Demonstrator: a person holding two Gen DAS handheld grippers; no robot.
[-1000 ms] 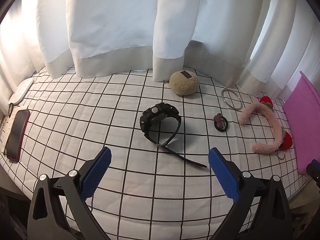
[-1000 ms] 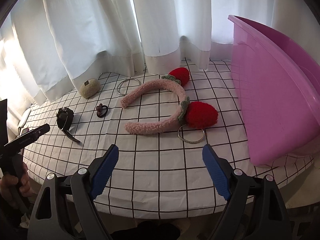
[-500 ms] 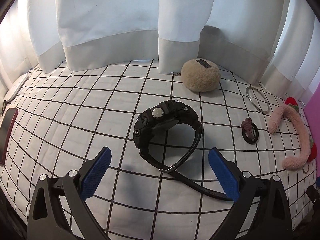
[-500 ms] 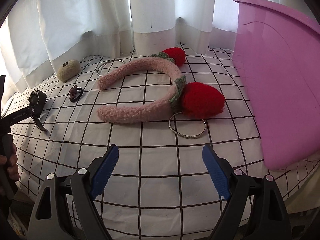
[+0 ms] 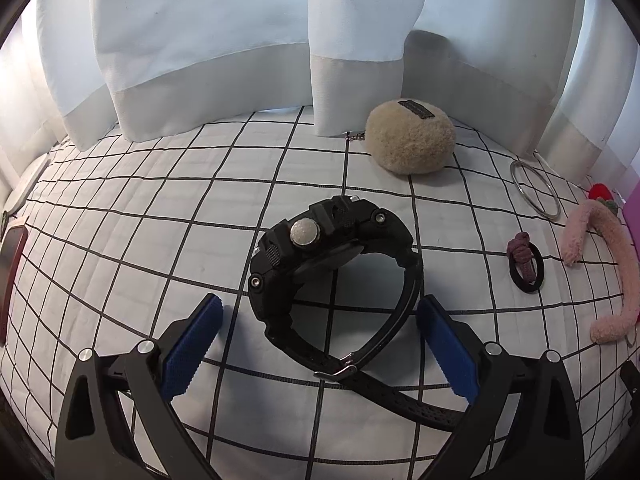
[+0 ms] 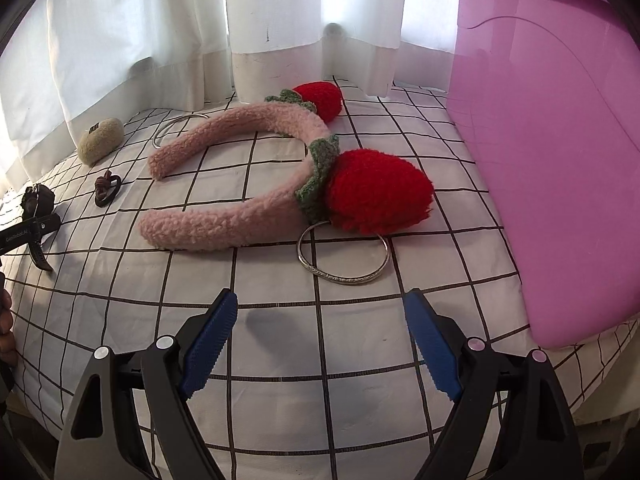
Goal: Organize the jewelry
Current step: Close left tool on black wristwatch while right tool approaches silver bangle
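The black watch (image 5: 336, 276) lies on its side on the checked cloth (image 5: 120, 240), its strap loop between the wide-apart blue pads of the left gripper (image 5: 318, 322); the right pad (image 5: 448, 344) is just beside the strap, and I cannot tell if it touches. The right gripper (image 6: 320, 334) also stands released over bare cloth, near a silver bangle (image 6: 343, 254) that lies partly under the pink headband (image 6: 240, 216) with red strawberries. A pink tub (image 6: 552, 160) stands to the right.
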